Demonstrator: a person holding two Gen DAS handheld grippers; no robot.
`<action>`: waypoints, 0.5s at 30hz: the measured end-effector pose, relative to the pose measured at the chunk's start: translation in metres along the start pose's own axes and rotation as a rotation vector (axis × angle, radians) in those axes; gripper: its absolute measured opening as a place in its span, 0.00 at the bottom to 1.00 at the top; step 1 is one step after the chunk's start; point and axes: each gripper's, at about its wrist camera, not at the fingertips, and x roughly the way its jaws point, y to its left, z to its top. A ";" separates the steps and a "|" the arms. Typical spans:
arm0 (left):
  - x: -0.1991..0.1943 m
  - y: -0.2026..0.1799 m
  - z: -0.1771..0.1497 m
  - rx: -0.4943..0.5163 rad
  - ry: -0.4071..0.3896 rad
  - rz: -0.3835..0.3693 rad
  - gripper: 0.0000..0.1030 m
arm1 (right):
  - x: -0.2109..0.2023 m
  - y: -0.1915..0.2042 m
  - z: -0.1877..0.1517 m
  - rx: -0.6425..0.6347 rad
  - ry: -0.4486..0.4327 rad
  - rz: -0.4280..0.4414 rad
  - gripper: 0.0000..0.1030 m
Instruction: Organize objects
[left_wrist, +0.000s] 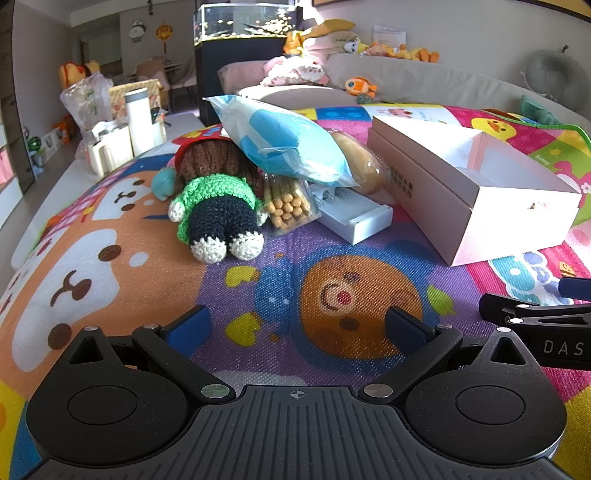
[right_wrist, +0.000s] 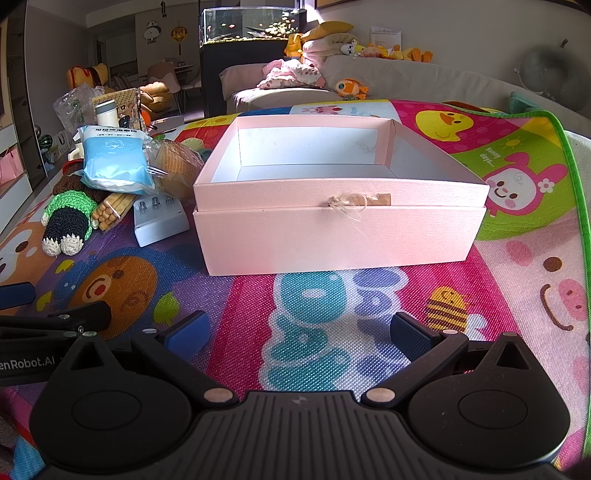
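Bright daylight from upper right, sharp focus, strong fisheye bending at edges.

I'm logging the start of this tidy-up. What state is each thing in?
pink box: open, empty
crochet doll: lying face down
blue packet: sealed, on top of the pile
biscuit stick pack: closed, under the packet
left gripper: open, empty
right gripper: open, empty

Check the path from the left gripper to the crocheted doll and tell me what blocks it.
Nothing visible blocks it. Only bare play mat lies between the open left gripper and the crocheted doll. The blue packet leans behind the doll, on its far side.
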 end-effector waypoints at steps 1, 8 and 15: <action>0.000 0.000 0.000 0.000 0.000 0.000 1.00 | 0.000 0.000 0.000 0.000 0.000 0.000 1.00; 0.002 -0.001 0.000 0.006 0.000 0.004 1.00 | 0.000 0.000 0.000 0.000 0.000 0.000 1.00; 0.003 -0.002 0.000 0.006 0.000 0.005 1.00 | 0.000 0.000 0.000 0.000 0.000 0.000 1.00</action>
